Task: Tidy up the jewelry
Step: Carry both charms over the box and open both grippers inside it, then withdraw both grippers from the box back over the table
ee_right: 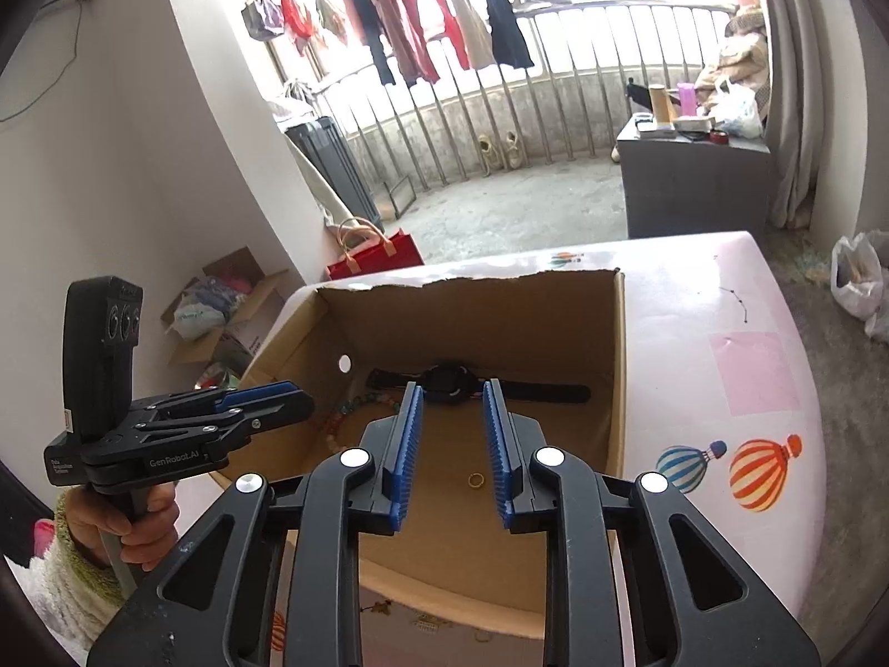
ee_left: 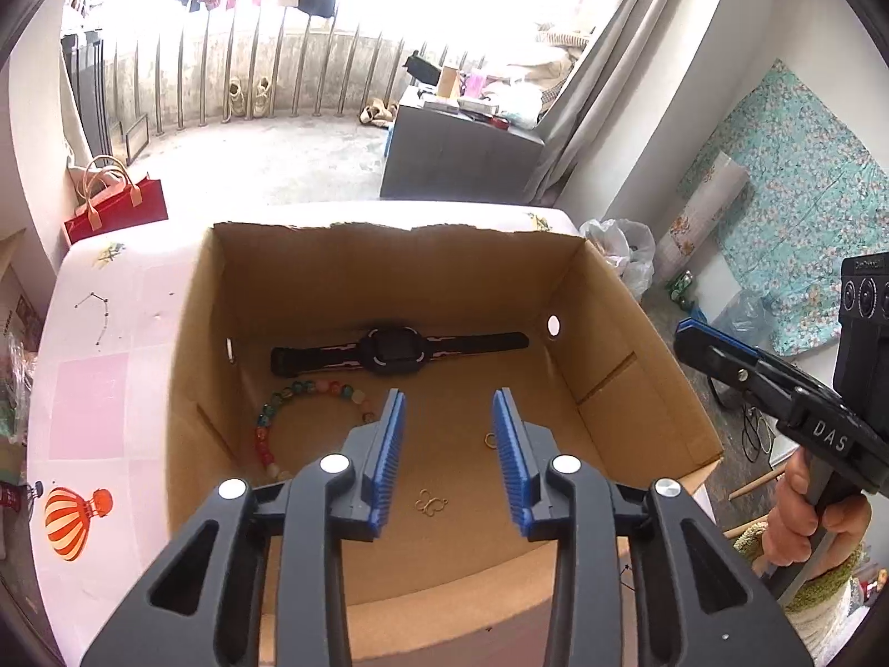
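Observation:
An open cardboard box (ee_left: 389, 278) (ee_right: 472, 322) stands on the table. Along its far wall lies a black watch (ee_left: 397, 353) (ee_right: 544, 392). A bracelet of coloured beads (ee_left: 278, 417) (ee_right: 355, 406) curves at its left side. A small gold ring (ee_left: 490, 439) (ee_right: 475, 480) and a gold butterfly-shaped piece (ee_left: 430, 502) rest on the box floor. My left gripper (ee_left: 449, 394) (ee_right: 289, 394) hangs above the box, open, with nothing between its blue pads. My right gripper (ee_right: 451, 386) (ee_left: 689, 333) is also open and empty, over the box's near side.
The table (ee_right: 722, 305) wears a pink cloth with balloon prints. A red bag (ee_left: 116, 211) sits on the floor behind it. A grey cabinet (ee_right: 694, 183) stands near the balcony railing. Plastic bags (ee_left: 622, 255) lie to the right. A hand (ee_left: 805, 517) holds each gripper's handle.

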A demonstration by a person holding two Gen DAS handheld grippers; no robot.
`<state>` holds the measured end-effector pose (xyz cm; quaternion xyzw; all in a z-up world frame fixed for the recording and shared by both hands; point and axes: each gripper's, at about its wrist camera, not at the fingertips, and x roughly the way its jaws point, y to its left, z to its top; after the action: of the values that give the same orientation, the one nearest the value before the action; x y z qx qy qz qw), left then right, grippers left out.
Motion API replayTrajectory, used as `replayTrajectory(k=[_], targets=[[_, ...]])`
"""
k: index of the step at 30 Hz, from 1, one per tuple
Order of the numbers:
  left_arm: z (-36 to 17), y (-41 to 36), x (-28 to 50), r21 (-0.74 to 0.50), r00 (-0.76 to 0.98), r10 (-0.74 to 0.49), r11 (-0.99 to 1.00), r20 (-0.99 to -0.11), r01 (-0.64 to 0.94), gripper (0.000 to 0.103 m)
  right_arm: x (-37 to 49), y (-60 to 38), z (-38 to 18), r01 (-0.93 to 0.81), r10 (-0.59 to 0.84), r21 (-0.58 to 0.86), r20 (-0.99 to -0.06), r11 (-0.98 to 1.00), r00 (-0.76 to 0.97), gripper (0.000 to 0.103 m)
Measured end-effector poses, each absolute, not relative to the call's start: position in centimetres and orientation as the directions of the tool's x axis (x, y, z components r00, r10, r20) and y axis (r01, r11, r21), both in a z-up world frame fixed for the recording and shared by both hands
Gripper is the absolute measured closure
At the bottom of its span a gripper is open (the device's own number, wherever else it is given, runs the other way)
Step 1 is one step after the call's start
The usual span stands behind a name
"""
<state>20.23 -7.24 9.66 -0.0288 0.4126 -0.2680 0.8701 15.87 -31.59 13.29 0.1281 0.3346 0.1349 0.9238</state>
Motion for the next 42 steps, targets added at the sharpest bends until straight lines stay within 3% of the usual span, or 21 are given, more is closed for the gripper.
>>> replayTrajectory(k=[4,7,13,17,31,42], targets=[[10.8,-3.1,17.6,-0.228,0.63,-0.426,0.9,-0.649,0.372,0.037,13.1,-33.1,13.9,-0.102,0.275,0.332,-0.534,0.938,0.8,0.054],[10.6,-0.2,16.7,-0.231,0.682,-0.361,0.932,-0.636,0.279,0.024,12.7,-34.5,12.4,-0.046,0.266,0.382,-0.547,0.923,0.794,0.048],[5.8,1.7,18.3,-0.337,0.576,-0.375,0.925,-0.727,0.176,0.023,14.8,-35.1,6.8,0.057,0.279,0.424,-0.686,0.904,0.672,0.048],[3.8,1.0,18.7,-0.432,0.506,-0.465,0.882,-0.726,0.191,0.023,15.2,-33.9,5.8,0.046,0.287,0.406,-0.717,0.913,0.636,0.046],[4.9,2.0,15.9,-0.484,0.523,-0.538,0.839,-0.661,0.25,0.023,15.2,-32.8,6.3,0.064,0.22,0.331,-0.747,0.942,0.628,0.046],[4.9,3.0,15.9,-0.517,0.552,-0.551,0.823,-0.626,0.235,0.023,15.2,-33.4,6.2,0.065,0.237,0.357,-0.735,0.932,0.635,0.046]])
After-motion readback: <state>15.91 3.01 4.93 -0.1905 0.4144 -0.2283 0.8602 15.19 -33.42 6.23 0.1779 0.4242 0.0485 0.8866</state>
